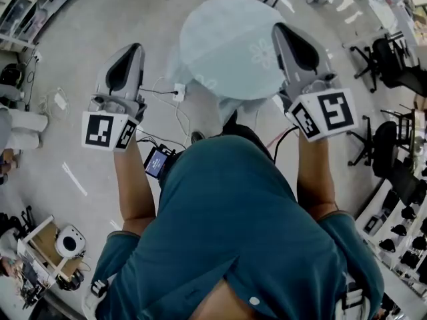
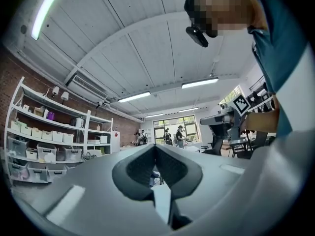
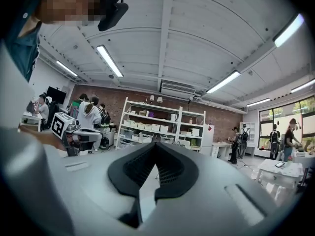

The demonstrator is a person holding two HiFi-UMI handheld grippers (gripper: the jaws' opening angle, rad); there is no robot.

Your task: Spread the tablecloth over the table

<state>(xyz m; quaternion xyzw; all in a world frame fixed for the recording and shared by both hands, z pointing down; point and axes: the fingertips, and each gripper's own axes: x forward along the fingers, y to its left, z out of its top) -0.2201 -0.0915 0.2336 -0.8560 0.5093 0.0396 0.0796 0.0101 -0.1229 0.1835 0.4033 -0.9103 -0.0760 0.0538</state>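
Observation:
The pale blue tablecloth, with a faint flower print, billows in a rounded heap above the floor between my two raised grippers. My left gripper is at its left side and my right gripper lies over its right edge. In the left gripper view the jaws are closed tip to tip, with a pale strip of cloth pinched low between the pads. The right gripper is shut the same way on a pale fold. Both point about level. No table top shows.
Cables and a white power strip lie on the grey floor under the cloth. Black office chairs stand at the right and a small cart at the lower left. White shelving and several people fill the room beyond.

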